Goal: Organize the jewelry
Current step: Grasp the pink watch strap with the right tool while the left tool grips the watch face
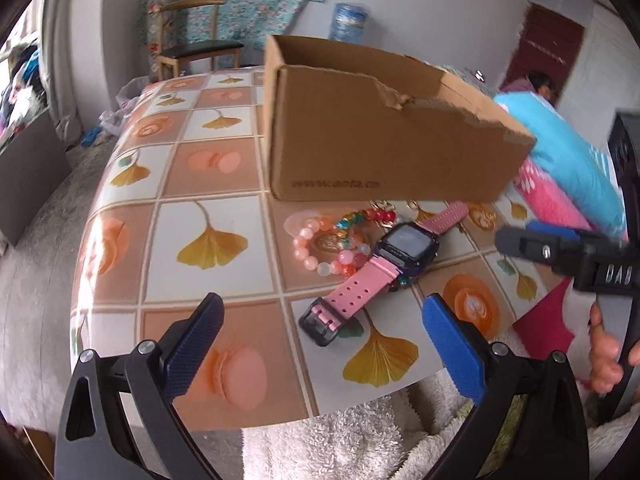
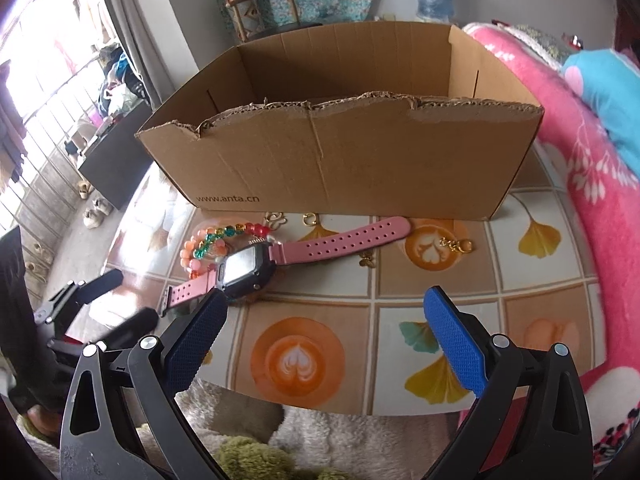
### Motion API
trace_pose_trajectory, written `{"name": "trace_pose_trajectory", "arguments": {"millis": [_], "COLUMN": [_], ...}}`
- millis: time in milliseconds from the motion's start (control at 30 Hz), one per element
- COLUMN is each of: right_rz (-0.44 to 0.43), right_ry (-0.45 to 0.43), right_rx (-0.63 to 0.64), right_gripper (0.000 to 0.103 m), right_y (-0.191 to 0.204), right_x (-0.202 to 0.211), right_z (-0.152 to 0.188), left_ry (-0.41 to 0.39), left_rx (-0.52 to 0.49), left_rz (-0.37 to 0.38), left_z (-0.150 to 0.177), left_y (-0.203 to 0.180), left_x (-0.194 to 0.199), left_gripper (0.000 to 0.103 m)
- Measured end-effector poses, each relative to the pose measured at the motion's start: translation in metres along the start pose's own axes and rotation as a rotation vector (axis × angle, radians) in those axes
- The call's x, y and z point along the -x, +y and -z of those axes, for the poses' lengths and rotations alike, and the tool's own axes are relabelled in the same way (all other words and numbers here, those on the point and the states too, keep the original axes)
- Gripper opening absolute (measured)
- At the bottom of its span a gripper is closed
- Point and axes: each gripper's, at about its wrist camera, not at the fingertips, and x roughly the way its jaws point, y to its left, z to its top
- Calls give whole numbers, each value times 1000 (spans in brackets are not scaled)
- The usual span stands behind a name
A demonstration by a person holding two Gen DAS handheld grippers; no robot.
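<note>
A pink-strapped watch point(image 1: 386, 254) with a dark square face lies on the tablecloth in front of a torn cardboard box point(image 1: 380, 132). Beaded bracelets point(image 1: 320, 240), pink and multicoloured, lie partly under it. My left gripper point(image 1: 324, 344) is open just short of the watch's buckle end, holding nothing. My right gripper point(image 2: 328, 336) is open too, above the table's near edge, with the watch point(image 2: 248, 268) ahead to its left. Small gold pieces point(image 2: 456, 245) lie by the box point(image 2: 340, 160). The box's floor is hidden.
The patterned tablecloth point(image 1: 208, 240) drops off at its left and near edges. A pink blanket point(image 2: 580, 184) and a blue pillow point(image 1: 572, 148) crowd the table's right side. White fleece point(image 1: 340, 440) lies below the near edge. A chair point(image 1: 192, 40) stands behind.
</note>
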Motion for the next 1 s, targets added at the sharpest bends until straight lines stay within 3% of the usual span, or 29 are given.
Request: {"name": "trace_pose_trajectory", "arguments": {"millis": [133, 300, 567, 733, 933, 1000], "right_rz": [-20, -37, -108, -182, -265, -285], "right_ry": [27, 60, 111, 139, 175, 181], "right_rx": [-39, -81, -156, -221, -306, -331], "right_gripper": [83, 77, 63, 56, 48, 48], "right_y": [-4, -8, -25, -39, -56, -61], "right_x": [-5, -13, -24, -29, -31, -31], "right_z": [-4, -5, -6, -8, -5, -4], "left_ry": [8, 26, 74, 80, 72, 70], "left_rx": [-114, -255, -442, -520, -545, -555], "left_rz": [-10, -62, -150, -219, -266, -277], "left_z": [-2, -2, 9, 14, 12, 13], "left_y": [-13, -29, -48, -55, -60, -64], "left_x": [-6, -13, -25, -33, -40, -42], "left_gripper": [87, 58, 28, 27, 27, 19]}}
